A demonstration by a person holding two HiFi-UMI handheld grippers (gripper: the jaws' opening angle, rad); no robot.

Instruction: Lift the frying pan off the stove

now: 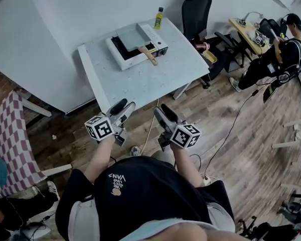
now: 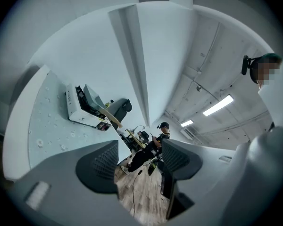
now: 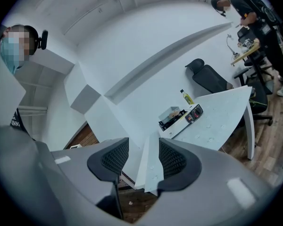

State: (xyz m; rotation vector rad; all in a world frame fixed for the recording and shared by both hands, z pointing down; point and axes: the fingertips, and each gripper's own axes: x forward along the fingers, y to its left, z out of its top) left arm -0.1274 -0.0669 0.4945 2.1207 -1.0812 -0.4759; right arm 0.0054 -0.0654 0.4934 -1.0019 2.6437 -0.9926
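The frying pan point(image 1: 133, 36) sits on the stove point(image 1: 125, 60), not lifted yet, and the left claw point(image 1: 124, 107) and the right claw point(image 1: 164, 112) are both well away from the stove, jaws apart and empty, so the whole job is left

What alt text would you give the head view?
Seen from above, a person holds the left hand-held gripper and right hand-held gripper, both open and empty, short of a white table. At its far side a frying pan sits on a stove, a yellow bottle behind.
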